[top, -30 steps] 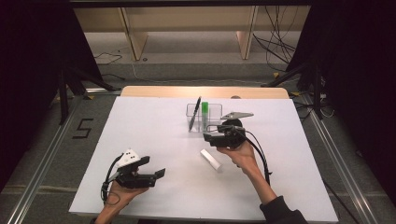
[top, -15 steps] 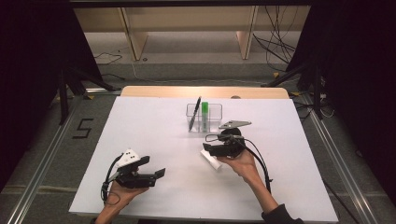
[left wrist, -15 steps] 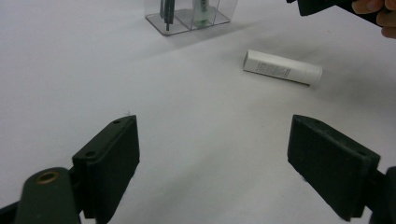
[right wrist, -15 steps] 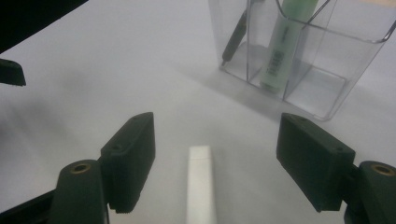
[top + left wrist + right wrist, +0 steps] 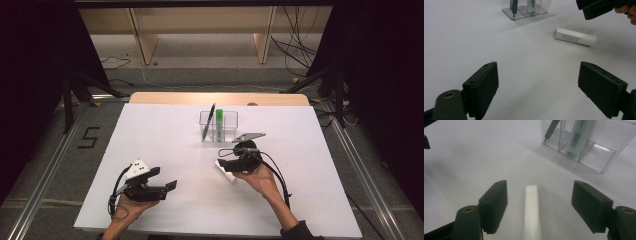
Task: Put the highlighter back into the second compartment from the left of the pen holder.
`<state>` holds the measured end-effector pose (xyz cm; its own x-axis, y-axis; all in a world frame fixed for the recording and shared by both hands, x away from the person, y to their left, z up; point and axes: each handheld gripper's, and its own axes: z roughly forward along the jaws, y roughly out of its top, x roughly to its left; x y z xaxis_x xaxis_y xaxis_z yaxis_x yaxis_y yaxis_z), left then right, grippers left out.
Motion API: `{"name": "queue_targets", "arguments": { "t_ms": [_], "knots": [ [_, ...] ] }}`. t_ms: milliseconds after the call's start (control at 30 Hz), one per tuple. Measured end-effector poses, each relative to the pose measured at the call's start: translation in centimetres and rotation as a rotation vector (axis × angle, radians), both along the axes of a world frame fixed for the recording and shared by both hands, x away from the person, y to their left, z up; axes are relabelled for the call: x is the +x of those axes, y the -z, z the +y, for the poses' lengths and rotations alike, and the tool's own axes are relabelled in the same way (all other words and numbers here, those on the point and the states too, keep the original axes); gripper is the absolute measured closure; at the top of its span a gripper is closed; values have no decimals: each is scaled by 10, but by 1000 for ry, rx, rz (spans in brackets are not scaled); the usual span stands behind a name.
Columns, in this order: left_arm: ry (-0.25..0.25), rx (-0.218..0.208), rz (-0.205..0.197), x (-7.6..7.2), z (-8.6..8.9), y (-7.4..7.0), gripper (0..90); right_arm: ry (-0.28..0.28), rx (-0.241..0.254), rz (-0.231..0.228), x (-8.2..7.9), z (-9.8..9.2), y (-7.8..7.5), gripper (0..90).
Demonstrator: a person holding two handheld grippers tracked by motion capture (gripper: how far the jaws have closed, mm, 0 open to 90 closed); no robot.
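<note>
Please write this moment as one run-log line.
right tool: open, jaws either side of white tube, not gripping | left tool: open, nothing between jaws | clear organizer: holds pen, green marker

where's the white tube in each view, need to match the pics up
High view: the white tube lies on the white table, lower centre, partly under the right gripper.
Left gripper view: upper right, lying flat, below the right gripper.
Right gripper view: bottom centre, between the open jaws, not touched.
Shared landmark: the clear plastic organizer holding a green marker and a dark pen.
</note>
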<state>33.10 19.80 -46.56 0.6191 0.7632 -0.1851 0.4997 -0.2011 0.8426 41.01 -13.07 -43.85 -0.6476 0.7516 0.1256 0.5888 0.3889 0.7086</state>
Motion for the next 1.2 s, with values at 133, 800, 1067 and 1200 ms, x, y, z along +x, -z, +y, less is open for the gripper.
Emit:
{"name": "queue_targets", "arguments": {
  "t_ms": [133,800,1067,1200],
  "knots": [
    [-1,-1,0,0,0,0,166,-10,-19,6,-1,1,2,304],
    [-7,-3,6,2,1,1,166,-30,-104,82,-3,4,14,329],
    [-5,-4,7,2,1,0,166,-36,-143,123,-4,6,20,322],
    [-3,-3,7,2,0,0,165,-41,-159,135,-5,6,23,321]
  ]
}}
